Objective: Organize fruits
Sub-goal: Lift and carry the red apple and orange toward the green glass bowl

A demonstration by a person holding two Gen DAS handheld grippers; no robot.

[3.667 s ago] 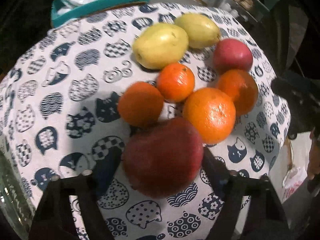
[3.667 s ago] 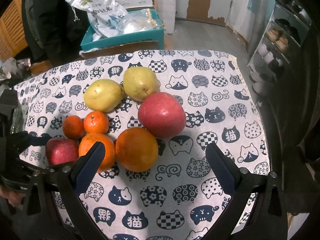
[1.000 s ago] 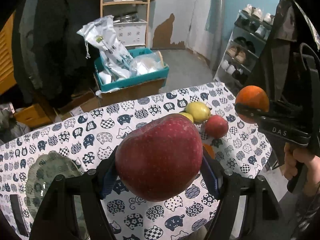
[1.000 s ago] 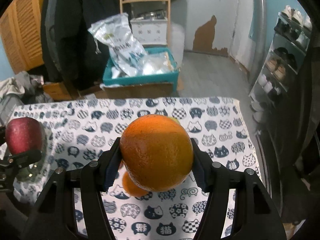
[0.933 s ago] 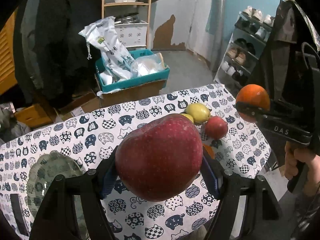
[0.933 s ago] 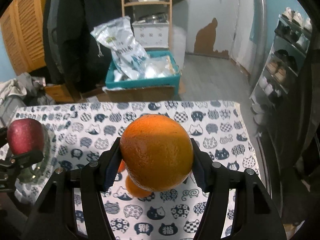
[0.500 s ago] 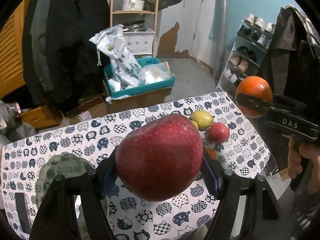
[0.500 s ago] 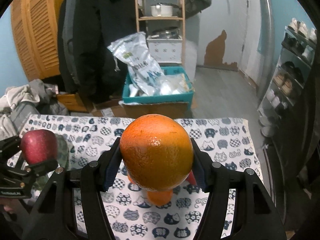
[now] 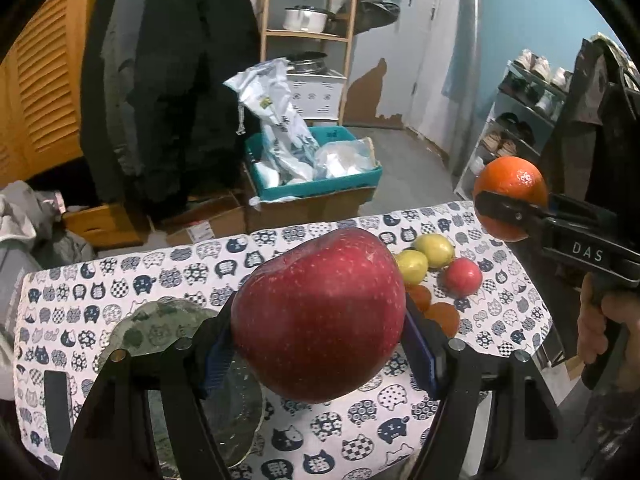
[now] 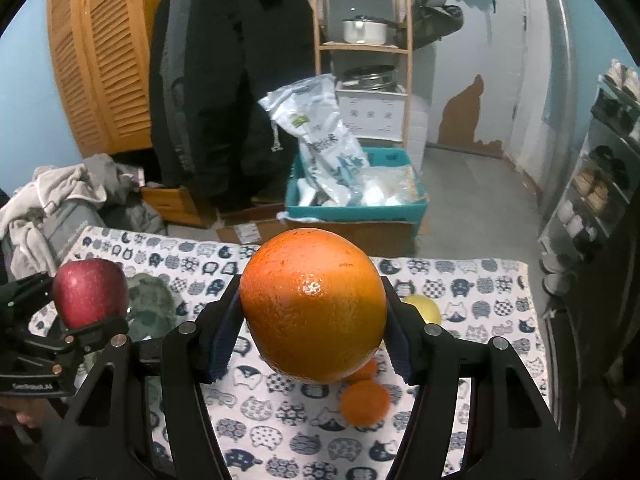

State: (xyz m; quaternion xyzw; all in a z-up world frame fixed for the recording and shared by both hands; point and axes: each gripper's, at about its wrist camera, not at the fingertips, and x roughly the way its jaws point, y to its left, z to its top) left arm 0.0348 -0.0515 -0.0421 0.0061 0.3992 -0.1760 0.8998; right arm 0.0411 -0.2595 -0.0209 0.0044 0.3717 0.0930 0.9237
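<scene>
My left gripper [image 9: 320, 344] is shut on a big red apple [image 9: 318, 312] and holds it high above the cat-print table [image 9: 120, 280]. It also shows in the right wrist view [image 10: 90, 294]. My right gripper [image 10: 312, 336] is shut on a large orange [image 10: 312, 306], also held high; it shows at the right of the left wrist view [image 9: 510, 202]. On the table's right part lie two yellow pears [image 9: 434, 250], a small red apple [image 9: 462, 277] and small oranges [image 9: 440, 318]. A green plate [image 9: 160, 330] lies on the left part.
A teal crate with white bags [image 10: 352, 200] stands on cardboard boxes beyond the table. A dark coat [image 10: 224, 80] hangs at the back left. A shoe rack [image 9: 520, 120] stands at the right. A clothes pile [image 10: 60, 200] lies at the left.
Both grippers closed on their fruit, lifted it off the table and have kept rising and pulling back. The table looks lower and farther away now.
</scene>
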